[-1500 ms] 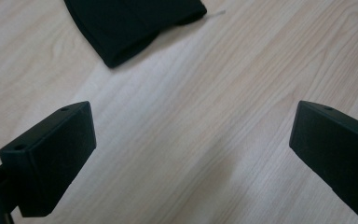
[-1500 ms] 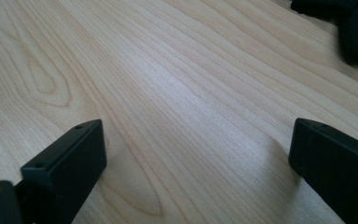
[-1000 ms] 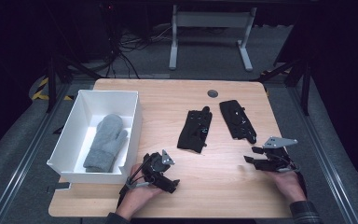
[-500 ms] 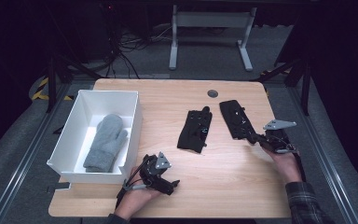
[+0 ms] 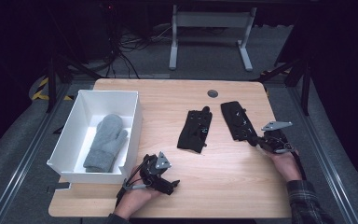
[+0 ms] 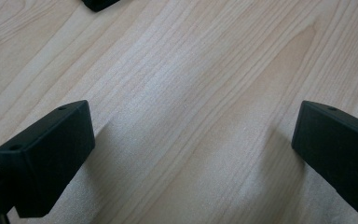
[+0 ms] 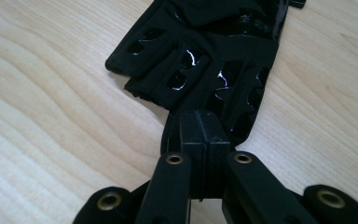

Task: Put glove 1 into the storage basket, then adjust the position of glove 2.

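Two black fingerless gloves lie on the wooden table (image 5: 223, 186): one in the middle (image 5: 195, 130), one to its right (image 5: 235, 119). In the high view my right gripper (image 5: 254, 140) is at the near end of the right glove. The right gripper view has my right gripper (image 7: 199, 121) with its jaws pressed together, pinching the finger edge of that glove (image 7: 205, 60). My left gripper (image 5: 172, 184) rests low at the table's front left. The left gripper view has it (image 6: 191, 154) wide open over bare wood. A grey mitten (image 5: 106, 142) lies in the white box (image 5: 135, 116).
The white box stands along the table's left edge, close to my left hand. A round cable grommet (image 5: 212, 93) sits at the table's back. A black corner of fabric (image 6: 98, 3) peeks in at the top of the left gripper view. Beyond the table stands a metal frame (image 5: 209, 28).
My right gripper moved forward and left to the near end of the right glove and now sits shut on its edge. The left gripper shifted slightly toward the front edge and stays open.
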Demonstrator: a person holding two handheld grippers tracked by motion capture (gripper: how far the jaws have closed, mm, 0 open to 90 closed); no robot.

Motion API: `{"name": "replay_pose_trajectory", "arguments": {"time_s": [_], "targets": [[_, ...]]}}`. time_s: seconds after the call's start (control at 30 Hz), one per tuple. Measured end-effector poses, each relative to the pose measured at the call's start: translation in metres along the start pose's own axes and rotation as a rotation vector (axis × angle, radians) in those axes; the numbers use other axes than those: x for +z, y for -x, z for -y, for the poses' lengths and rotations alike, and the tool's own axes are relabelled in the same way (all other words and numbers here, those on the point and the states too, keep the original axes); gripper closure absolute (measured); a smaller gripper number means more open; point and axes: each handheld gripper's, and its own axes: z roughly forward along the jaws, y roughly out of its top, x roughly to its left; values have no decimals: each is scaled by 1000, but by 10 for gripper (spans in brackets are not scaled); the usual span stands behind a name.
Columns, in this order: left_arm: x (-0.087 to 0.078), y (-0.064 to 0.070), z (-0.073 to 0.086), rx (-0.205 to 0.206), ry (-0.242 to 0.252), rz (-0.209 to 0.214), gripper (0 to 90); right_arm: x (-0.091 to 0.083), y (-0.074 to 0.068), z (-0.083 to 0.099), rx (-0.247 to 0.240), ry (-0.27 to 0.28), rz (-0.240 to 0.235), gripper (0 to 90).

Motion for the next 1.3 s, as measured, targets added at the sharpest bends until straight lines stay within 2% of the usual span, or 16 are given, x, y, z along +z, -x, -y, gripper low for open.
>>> {"name": "replay_pose_trajectory", "arguments": {"time_s": [0.2, 0.27, 0.47, 0.67, 1.13, 1.3], "targets": [[0, 0, 0, 0, 0, 0, 0, -8, -9, 6, -13, -11, -45, 900], [0, 0, 0, -1, 0, 2, 0, -10, -14, 8, -30, -18, -59, 900], [0, 0, 0, 0, 0, 2, 0, -15, -24, 10, -46, -29, -78, 900], [0, 0, 0, 2, 0, 3, 0, -22, -37, 16, -54, -25, -134, 900], [-1, 0, 1, 7, 2, 9, 0, -33, -80, 26, -110, -15, -266, 900], [-1, 0, 1, 12, 1, 10, 0, -30, -100, 22, -155, -10, -312, 900]]}}
